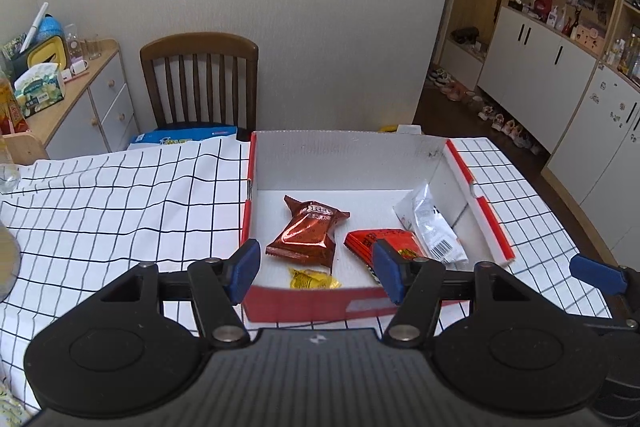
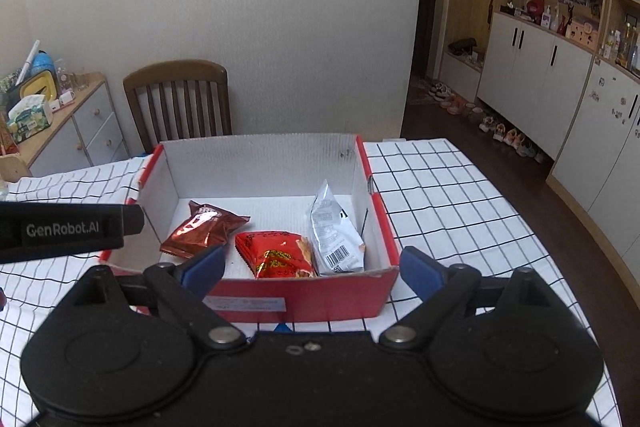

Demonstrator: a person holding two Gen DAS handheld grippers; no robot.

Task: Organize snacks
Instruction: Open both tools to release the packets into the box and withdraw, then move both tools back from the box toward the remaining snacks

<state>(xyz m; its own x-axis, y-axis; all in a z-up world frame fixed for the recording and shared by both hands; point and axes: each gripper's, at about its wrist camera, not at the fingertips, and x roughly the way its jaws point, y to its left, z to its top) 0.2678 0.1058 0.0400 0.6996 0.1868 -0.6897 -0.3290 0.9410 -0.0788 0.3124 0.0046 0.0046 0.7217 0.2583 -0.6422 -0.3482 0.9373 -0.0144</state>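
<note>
A pale wall (image 1: 280, 7) fills the upper middle of both views. On the right side of the frame stand white cupboards (image 2: 532, 67) with a cluttered shelf between upper and lower doors, and shoes (image 2: 508, 135) lined along the dark floor beneath. At the left edge a low drawer unit (image 1: 100, 99) carries a tissue pack and glasses, and a brown wooden chair (image 1: 200, 79) stands against the wall beside it.

The table (image 1: 100, 195) takes the lower half, covered in a white cloth with a black grid, rumpled on the left. On it, centre frame, sits an open red box (image 2: 304, 295) with white inner walls. Inside lie a shiny brown packet (image 1: 306, 235) on the left, a red packet (image 2: 276, 255) in the middle, a silver-white packet (image 2: 336, 231) leaning at the right wall, and a small yellow sweet (image 1: 312, 279) near the front wall.

The left gripper (image 1: 316, 269) hangs over the box's near edge, jaws partly apart and holding nothing. The right gripper (image 2: 312, 267) hangs at the same edge, jaws spread wide and empty.
</note>
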